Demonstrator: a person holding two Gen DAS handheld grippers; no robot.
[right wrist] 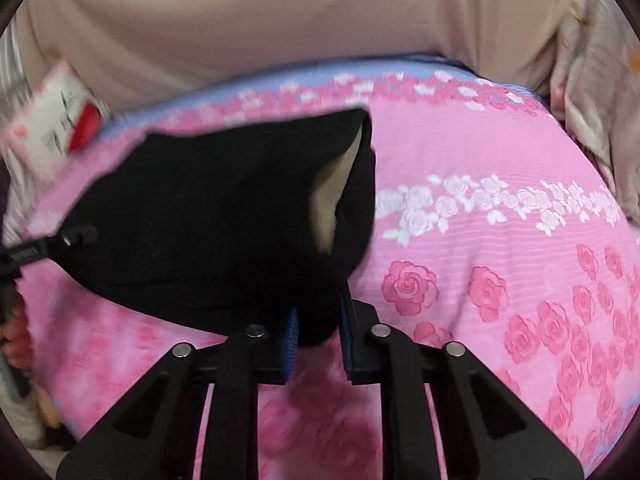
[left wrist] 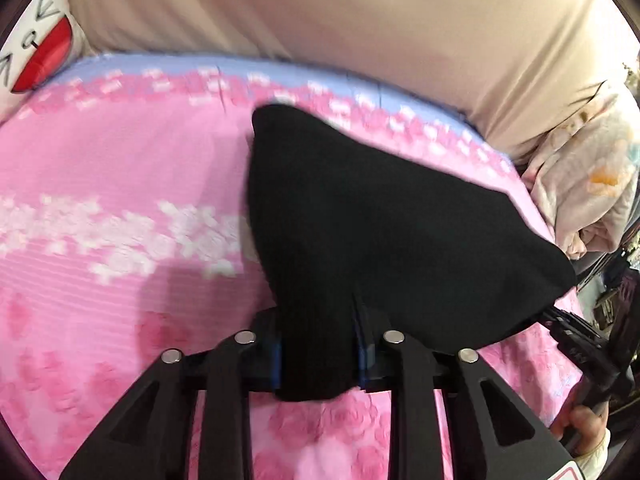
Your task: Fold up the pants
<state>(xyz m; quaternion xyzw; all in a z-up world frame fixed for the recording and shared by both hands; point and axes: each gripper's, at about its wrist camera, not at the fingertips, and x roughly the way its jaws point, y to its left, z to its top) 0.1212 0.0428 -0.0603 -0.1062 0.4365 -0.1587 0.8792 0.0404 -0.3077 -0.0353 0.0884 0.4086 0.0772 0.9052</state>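
A: Both wrist views are full of black cloth. The left gripper [left wrist: 320,356] has its jaws pinched on a bunch of the black pants [left wrist: 384,224], the fabric squeezed between the blue pads and a tuft poking out beneath them.

B: Same on the other side. The right gripper [right wrist: 316,332] is clamped on its own edge of the pants [right wrist: 208,232], cloth wedged tight between the blue pads [right wrist: 290,344].

A: So the garment is stretched between the two tools, lifted off the pink rose bedspread [left wrist: 100,160]. From the left wrist it spreads away to the right like a dark sail, its far corner running toward the other tool at the frame edge.

B: A person's hand [left wrist: 588,428] shows down there on that tool's handle. From the right wrist the pants sweep off to the left, with a pale lining [right wrist: 332,200] showing inside an open fold near the top.

A: Behind the bed is a broad beige cushioned surface [left wrist: 320,12], close along the bedspread's blue border.

B: A white pillow with a red mouth print [left wrist: 44,56] sits at the far left corner, and crumpled pale floral bedding [left wrist: 588,184] is heaped on the right.

A: The picture is smeared, especially the near roses.

B: Whether the pants' lower edge touches the bed, neither view settles.
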